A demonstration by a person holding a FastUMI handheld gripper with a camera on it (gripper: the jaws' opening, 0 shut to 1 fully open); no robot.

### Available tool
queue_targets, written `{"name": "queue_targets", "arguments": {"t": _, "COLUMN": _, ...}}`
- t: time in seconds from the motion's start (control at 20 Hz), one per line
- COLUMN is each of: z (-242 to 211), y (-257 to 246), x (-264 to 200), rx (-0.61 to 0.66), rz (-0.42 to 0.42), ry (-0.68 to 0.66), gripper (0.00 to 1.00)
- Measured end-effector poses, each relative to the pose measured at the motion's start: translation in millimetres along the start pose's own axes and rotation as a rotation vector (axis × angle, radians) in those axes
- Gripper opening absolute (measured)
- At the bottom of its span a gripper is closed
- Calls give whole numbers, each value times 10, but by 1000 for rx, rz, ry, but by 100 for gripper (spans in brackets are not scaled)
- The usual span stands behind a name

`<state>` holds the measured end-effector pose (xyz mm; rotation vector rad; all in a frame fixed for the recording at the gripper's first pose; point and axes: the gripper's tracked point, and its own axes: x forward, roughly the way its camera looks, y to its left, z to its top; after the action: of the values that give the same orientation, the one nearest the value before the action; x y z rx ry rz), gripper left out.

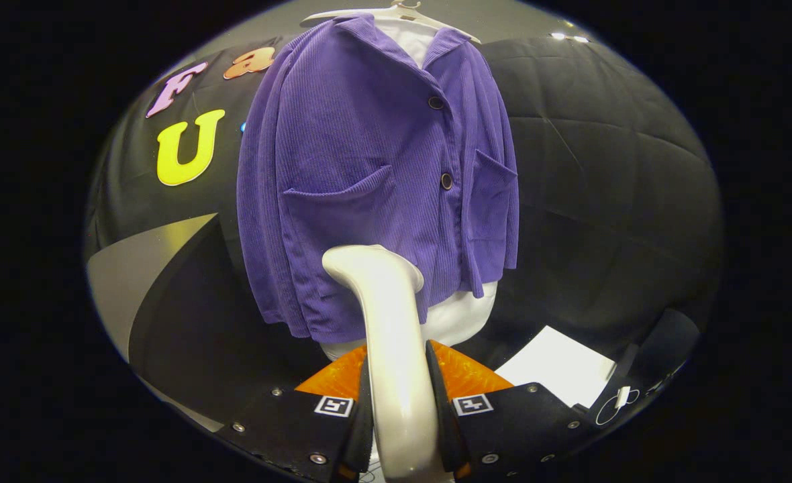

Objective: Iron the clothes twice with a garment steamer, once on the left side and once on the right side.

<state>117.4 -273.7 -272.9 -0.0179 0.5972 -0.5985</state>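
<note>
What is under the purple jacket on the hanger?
A white garment shows at the collar and below the hem of the purple jacket; the rest is covered. The gripper is shut on the steamer, hiding part of the hem.

gripper (399, 409) fingers clamped on steamer handle (396, 362)

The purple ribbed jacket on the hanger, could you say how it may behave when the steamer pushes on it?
The purple ribbed jacket hangs loosely from a white hanger, so it will probably swing and fold. The white garment steamer, clamped in the jaws, looks rigid.
</note>
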Motion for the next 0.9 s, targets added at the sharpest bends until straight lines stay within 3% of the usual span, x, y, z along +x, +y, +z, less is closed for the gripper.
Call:
{"name": "queue_targets", "arguments": {"t": 0.25, "z": 301, "y": -77, "x": -139, "rx": 6, "rz": 40, "ry": -11, "gripper": 40}}
{"name": "queue_targets", "arguments": {"t": 0.45, "z": 610, "y": -415, "x": -463, "rx": -15, "rz": 69, "ry": -75, "gripper": 40}}
{"name": "queue_targets", "arguments": {"t": 0.65, "z": 1175, "y": -650, "x": -723, "rx": -22, "rz": 104, "ry": -189, "gripper": 40}}
{"name": "queue_targets", "arguments": {"t": 0.9, "z": 1837, "y": -910, "x": -824, "rx": -9, "rz": 88, "ry": -328, "gripper": 40}}
